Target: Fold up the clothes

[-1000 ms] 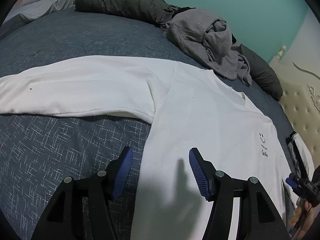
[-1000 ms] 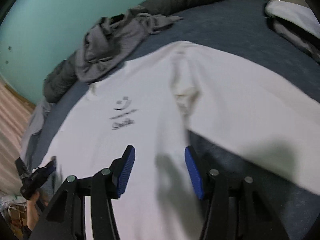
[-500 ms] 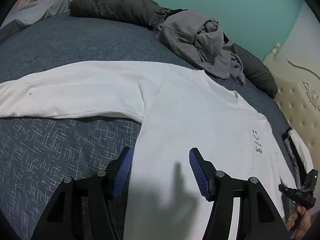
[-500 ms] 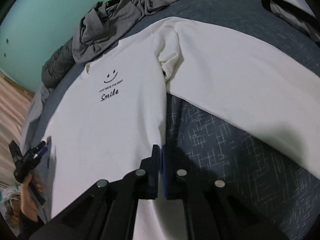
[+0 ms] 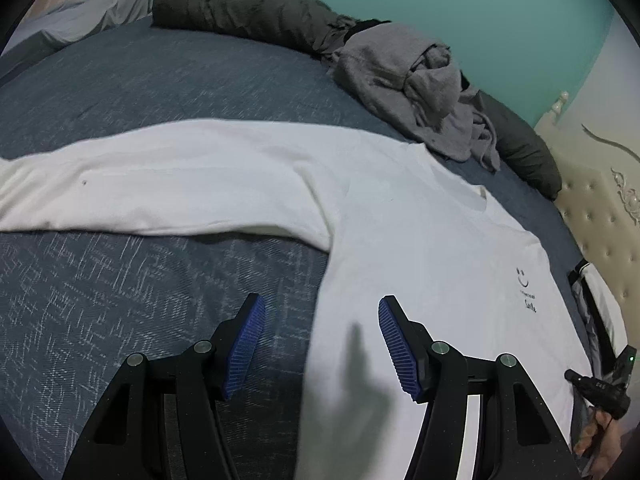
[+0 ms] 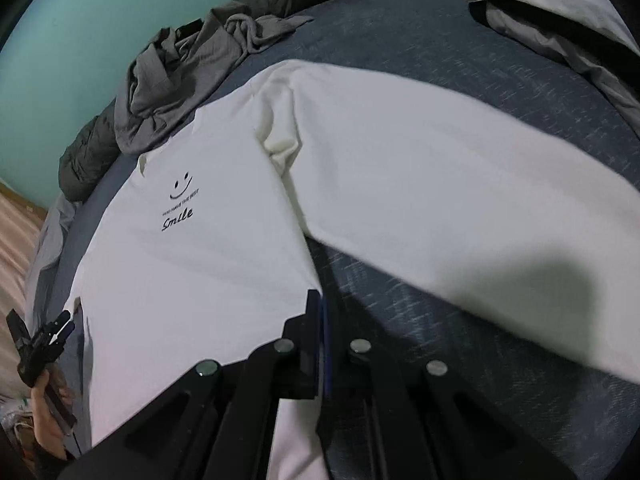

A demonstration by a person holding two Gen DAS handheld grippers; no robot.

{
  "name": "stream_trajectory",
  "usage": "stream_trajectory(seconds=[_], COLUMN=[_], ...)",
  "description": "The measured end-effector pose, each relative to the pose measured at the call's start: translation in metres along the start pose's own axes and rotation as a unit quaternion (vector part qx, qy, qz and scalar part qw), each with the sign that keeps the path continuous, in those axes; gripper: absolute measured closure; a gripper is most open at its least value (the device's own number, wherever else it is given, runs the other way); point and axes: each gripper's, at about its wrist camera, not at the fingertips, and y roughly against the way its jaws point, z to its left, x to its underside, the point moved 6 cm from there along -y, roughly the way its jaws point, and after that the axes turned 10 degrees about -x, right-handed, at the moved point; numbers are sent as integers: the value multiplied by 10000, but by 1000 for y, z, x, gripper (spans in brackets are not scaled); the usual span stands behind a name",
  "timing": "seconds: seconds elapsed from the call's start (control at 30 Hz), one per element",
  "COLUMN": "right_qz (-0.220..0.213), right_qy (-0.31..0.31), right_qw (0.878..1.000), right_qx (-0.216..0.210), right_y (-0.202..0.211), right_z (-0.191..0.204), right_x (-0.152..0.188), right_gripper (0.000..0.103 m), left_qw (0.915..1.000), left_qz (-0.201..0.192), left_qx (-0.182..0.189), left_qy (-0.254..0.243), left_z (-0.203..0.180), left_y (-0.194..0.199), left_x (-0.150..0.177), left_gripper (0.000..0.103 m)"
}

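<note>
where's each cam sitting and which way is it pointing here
Left wrist: low over the bed at the white shirt's side edge, facing the collar; open left gripper shows, right gripper at far right.
Right wrist: at the shirt's opposite side edge, facing the Smile print; right gripper shut at the edge, left gripper and a hand at far left.
Shared: shirt, grey hoodie, teal wall.
</note>
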Motion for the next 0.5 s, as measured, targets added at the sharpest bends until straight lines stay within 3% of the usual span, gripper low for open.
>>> stream_trajectory(seconds=[0.23, 0.37, 0.43, 0.5], right_qz=[-26, -38, -49, -64], right_qy=[-180, -150, -143, -115], right_qw=[9998, 9998, 9998, 9999], right_qx=[-89, -100, -110, -108], right_y=[-7, -5, -4, -2], right_z=[-5, -3, -2, -1], right_x=[0, 1, 1, 1], right_gripper=[102, 102, 102, 102], left_qw=[9995, 9989, 9986, 9985], left_qz=[308, 406, 438, 482], left_qx=[-27, 227, 301, 247], left_qy=[-6, 36, 34, -108], left_z=[11, 7, 4, -1], left_y=[-8, -7, -7, -9], left_x=[9, 12, 13, 15], left_gripper=[40, 41, 45, 60])
